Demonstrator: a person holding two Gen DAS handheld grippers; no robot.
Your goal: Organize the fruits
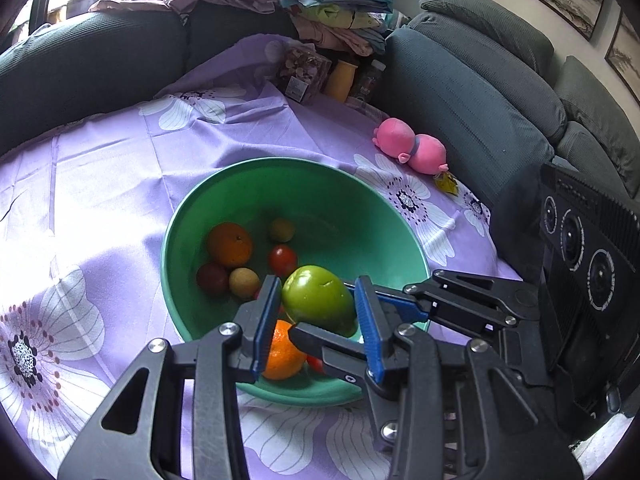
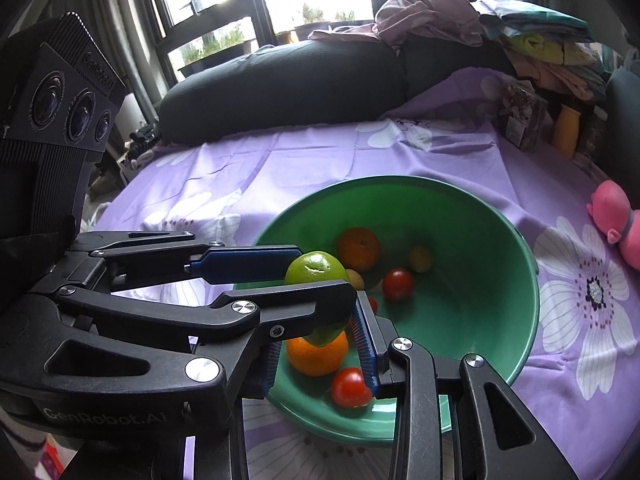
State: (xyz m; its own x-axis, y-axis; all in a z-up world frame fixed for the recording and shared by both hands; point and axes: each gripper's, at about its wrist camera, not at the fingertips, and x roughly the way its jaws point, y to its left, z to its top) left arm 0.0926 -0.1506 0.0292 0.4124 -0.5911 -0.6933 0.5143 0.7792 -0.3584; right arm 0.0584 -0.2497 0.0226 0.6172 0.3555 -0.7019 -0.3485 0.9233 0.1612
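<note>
Both my grippers meet on one green apple (image 1: 318, 300), held just above the near side of the green bowl (image 1: 332, 184). My left gripper (image 1: 320, 312) pinches it, its ribbed blue pads (image 1: 269, 312) pressed on the apple's left and right sides. My right gripper (image 2: 320, 332) comes in across it, one black finger (image 1: 324, 346) under the near side and a blue pad (image 1: 390, 304) at the right; whether it truly grips I cannot tell, though its fingers stand narrow around the fruit.

Inside the smooth, round bowl lie two oranges (image 1: 230, 243) with dimpled skin, glossy red tomatoes (image 2: 397, 283), a dark red fruit (image 1: 212, 278) and small yellowish round fruits (image 1: 244, 283). One orange sits right below the apple, near a tomato.

The bowl rests on a thin lilac cloth (image 1: 100, 184) printed with white flowers. A soft pink plush toy (image 1: 410, 146) lies far right.
</note>
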